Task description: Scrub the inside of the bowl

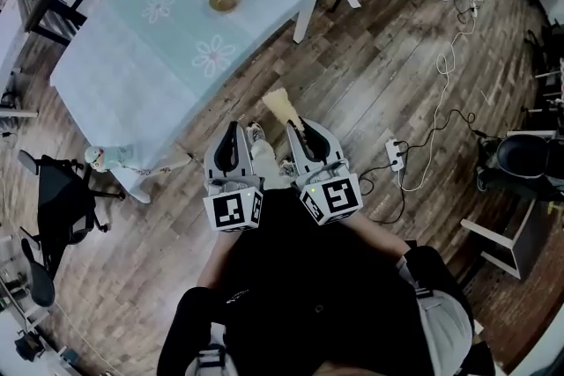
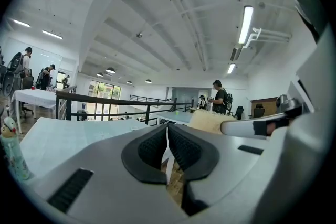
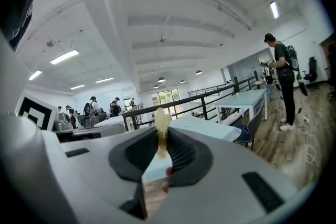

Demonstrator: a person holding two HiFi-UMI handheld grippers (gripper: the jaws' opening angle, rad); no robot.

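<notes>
standing well back from the table [image 1: 132,57], the person holds both grippers close in front of the body, over the wood floor [image 1: 370,75]. the bowl [image 1: 224,0] sits alone on the pale cloth toward the table's far side, well apart from either gripper. the right gripper [image 1: 295,126] is clenched on a pale yellow sponge [image 1: 281,107] that sticks out past its jaws. the left gripper [image 1: 234,129], just beside it, has its jaws pressed together with nothing between them. a power strip [image 1: 394,156] lies on the floor to the right.
</notes>
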